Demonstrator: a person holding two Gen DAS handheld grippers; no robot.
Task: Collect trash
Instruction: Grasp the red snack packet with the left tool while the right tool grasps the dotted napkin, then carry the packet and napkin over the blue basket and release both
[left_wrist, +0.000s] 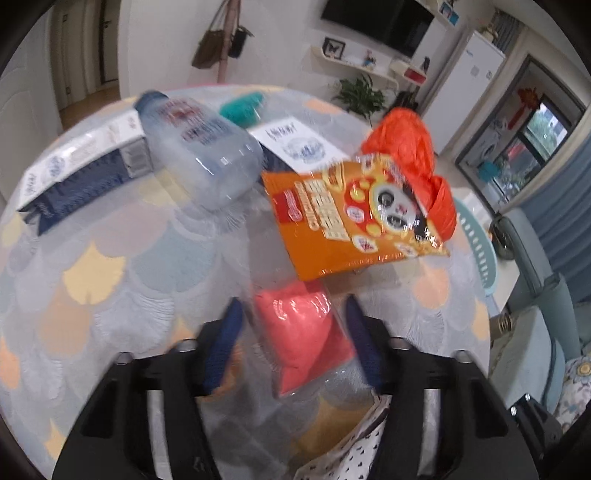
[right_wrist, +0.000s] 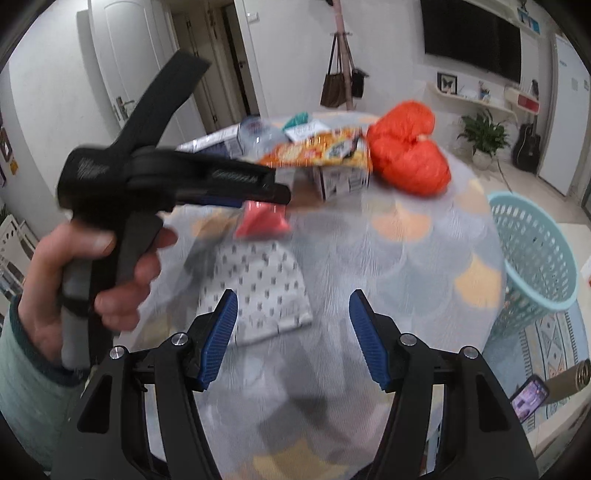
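Left hand-held gripper (left_wrist: 293, 341) stood over the bench (left_wrist: 110, 258), its blue pads flanking a clear plastic bottle with a pink label (left_wrist: 306, 332); blur hid whether the pads pressed it. Right hand-held gripper (right_wrist: 293, 336) was open and empty, above a patterned pouch (right_wrist: 266, 288). An orange snack bag (left_wrist: 351, 218) lay beyond the bottle; a turquoise basket (right_wrist: 535, 251) stood beside the bench.

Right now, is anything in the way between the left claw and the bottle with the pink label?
Nothing visible does. The pink-labelled bottle already lies between the two fingers of the left claw; the blur hides whether they press on it.
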